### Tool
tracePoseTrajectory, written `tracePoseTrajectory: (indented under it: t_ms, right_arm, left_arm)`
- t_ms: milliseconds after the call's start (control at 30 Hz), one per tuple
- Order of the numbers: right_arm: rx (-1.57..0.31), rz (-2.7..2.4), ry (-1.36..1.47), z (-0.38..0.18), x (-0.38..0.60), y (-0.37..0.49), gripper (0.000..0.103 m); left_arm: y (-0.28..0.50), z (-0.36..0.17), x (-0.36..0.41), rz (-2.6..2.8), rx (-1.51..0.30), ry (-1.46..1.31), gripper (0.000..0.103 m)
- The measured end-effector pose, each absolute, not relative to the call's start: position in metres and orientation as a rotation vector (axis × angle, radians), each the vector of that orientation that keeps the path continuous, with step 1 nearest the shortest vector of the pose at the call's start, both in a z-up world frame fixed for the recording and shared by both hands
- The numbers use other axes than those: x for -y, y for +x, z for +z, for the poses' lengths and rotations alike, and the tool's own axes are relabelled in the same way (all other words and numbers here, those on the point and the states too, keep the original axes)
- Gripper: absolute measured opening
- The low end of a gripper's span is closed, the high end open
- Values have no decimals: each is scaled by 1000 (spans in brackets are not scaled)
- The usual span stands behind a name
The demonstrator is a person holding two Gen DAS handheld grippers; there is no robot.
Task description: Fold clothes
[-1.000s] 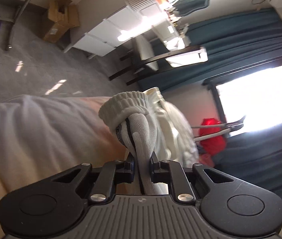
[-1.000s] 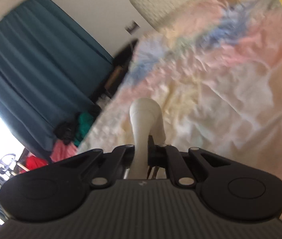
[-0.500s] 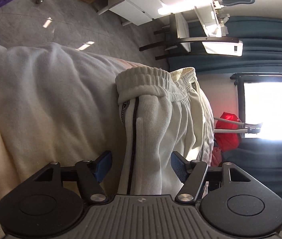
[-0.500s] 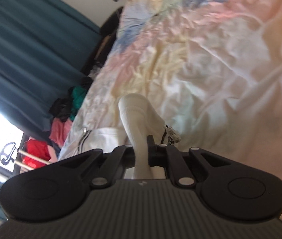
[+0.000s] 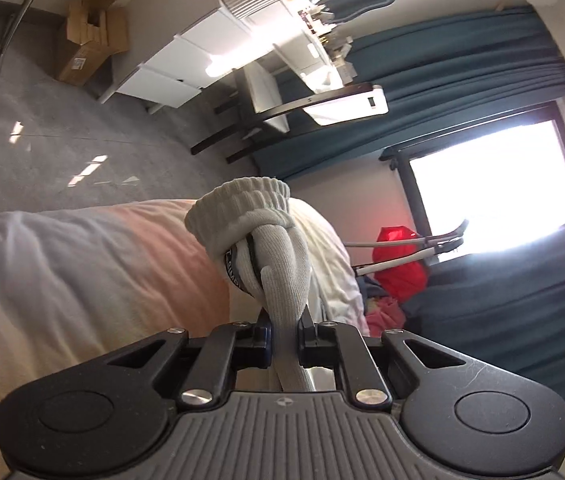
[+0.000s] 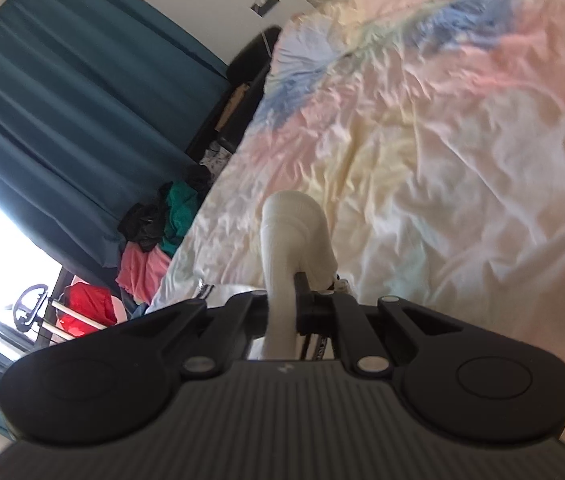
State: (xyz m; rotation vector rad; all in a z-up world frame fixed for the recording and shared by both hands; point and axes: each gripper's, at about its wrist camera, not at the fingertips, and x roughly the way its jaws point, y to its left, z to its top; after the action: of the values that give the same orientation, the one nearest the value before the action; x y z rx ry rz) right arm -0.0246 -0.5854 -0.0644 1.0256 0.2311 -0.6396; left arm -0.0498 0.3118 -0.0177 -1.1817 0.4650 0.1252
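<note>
**Describer:** Waistband fabric fills the middle of both wrist views. Your left gripper (image 5: 284, 330) is closing its jaws on a bunched fold of the white knit sweatpants (image 5: 266, 256); the ribbed elastic waistband and a dark side stripe bulge out just past the pads. Your right gripper (image 6: 302, 300) is clamped tight on another white fold of the same garment.

**Operator:** Where are the pants relative to the bed?

**Describer:** Both pinched folds stand above the bed (image 6: 442, 160), with its crumpled pastel sheet spreading out behind. In the left view, more white cloth trails down beyond the jaws toward the mattress edge. How much of the legs rests on the sheet is hidden from both cameras.

**Operator:** Which step am I on?

**Describer:** By my reading, you have the waist held at two points, so you are setting up a fold, not finishing one. No folded shape is visible yet.

**Operator:** What does the next move need?

**Describer:** Probably both grips kept firm and level with each other, so the waistband stays taut while you lay the cloth flat on the sheet. The thick knit is bunched in the left jaws and could slip.
</note>
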Motion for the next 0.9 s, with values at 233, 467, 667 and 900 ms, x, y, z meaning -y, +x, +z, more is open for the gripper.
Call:
tracePoseTrajectory:
  t_ms: [233, 467, 667, 900]
  right_arm:
    - [-252, -601, 992, -38, 588, 25, 6]
    - [-327, -610, 885, -19, 596, 148, 6]
    - [-400, -663, 778, -48, 602, 278, 6]
    - [-556, -731, 667, -137, 606, 377, 6]
  left_arm:
    - [-3, 15, -307, 131, -473, -1164, 12]
    - [118, 33, -305, 209, -505, -1165, 12]
    - [266, 18, -286, 281, -572, -1065, 13]
    - [396, -54, -258, 376, -690, -930, 17]
